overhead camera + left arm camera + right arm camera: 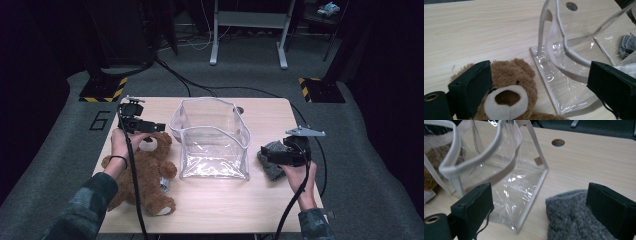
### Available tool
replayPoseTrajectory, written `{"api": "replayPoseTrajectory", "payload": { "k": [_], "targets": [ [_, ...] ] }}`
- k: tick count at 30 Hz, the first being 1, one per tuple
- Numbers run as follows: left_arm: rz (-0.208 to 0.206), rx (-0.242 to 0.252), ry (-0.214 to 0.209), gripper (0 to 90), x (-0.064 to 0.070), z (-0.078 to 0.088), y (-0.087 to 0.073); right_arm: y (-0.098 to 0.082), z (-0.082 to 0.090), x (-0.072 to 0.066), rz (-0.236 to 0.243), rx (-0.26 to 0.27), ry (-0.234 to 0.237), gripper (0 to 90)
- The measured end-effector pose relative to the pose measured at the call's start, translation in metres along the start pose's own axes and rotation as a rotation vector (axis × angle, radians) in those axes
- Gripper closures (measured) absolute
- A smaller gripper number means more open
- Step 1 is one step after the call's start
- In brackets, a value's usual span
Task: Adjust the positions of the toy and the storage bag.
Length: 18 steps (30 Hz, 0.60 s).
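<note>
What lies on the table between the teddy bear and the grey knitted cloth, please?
The clear plastic bag stands open between the teddy bear and the grey knitted cloth, as the high view shows.

number 6 (101,120) on grey floor

Grey carpet floor (240,75) surrounds a pale wooden table (210,210); a white metal stand (248,30) sits at upper centre, the surroundings dark.
</note>
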State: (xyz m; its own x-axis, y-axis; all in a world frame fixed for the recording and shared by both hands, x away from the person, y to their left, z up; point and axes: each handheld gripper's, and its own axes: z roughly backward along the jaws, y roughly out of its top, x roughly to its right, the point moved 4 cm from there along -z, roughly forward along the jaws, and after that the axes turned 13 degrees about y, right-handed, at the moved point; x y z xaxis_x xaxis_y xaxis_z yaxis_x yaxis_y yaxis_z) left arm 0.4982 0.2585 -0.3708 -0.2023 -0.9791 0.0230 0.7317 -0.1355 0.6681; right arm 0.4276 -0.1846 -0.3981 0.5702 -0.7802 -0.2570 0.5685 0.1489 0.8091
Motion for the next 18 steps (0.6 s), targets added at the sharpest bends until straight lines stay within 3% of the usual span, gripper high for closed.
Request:
{"api": "replayPoseTrajectory", "payload": {
  "k": [1,6,7,8,10,11,13,15,17,18],
  "targets": [
    [0.000,0.000,0.000,4.8,0.000,0.000,0.000,0.000,0.000,0.000,0.000,0.000,0.000,6.4],
    [0.018,-0.006,0.002,2.7,-0.014,0.003,-0.017,-0.040,0.007,0.010,-0.026,-0.017,-0.024,1.8],
    [0.018,-0.006,0.002,2.6,-0.014,0.003,-0.017,-0.040,0.007,0.010,-0.026,-0.017,-0.024,1.8],
    [0.010,0.000,0.014,1.6,-0.016,0.000,-0.024,-0.059,0.005,0.013,-0.027,-0.030,-0.046,0.1],
    [0.024,0.003,0.011,0.6,-0.017,-0.002,-0.028,-0.066,0.004,0.014,-0.027,-0.025,-0.053,0.0],
    [0.024,-0.015,0.007,0.0,-0.019,-0.004,-0.034,-0.085,0.000,0.018,-0.047,-0.029,-0.067,0.0],
    [0.050,-0.018,0.007,0.0,-0.020,-0.008,-0.042,-0.103,-0.003,0.022,-0.096,-0.023,-0.069,0.0],
    [0.038,-0.040,0.001,0.0,-0.022,-0.011,-0.050,-0.117,-0.005,0.026,-0.123,-0.016,-0.084,0.0],
    [0.048,-0.042,0.003,0.0,-0.023,-0.013,-0.055,-0.131,-0.008,0.030,-0.137,-0.029,-0.112,0.0],
    [0.049,-0.044,0.002,0.0,-0.024,-0.014,-0.058,-0.137,-0.009,0.032,-0.121,-0.032,-0.125,0.0]
  ]
}}
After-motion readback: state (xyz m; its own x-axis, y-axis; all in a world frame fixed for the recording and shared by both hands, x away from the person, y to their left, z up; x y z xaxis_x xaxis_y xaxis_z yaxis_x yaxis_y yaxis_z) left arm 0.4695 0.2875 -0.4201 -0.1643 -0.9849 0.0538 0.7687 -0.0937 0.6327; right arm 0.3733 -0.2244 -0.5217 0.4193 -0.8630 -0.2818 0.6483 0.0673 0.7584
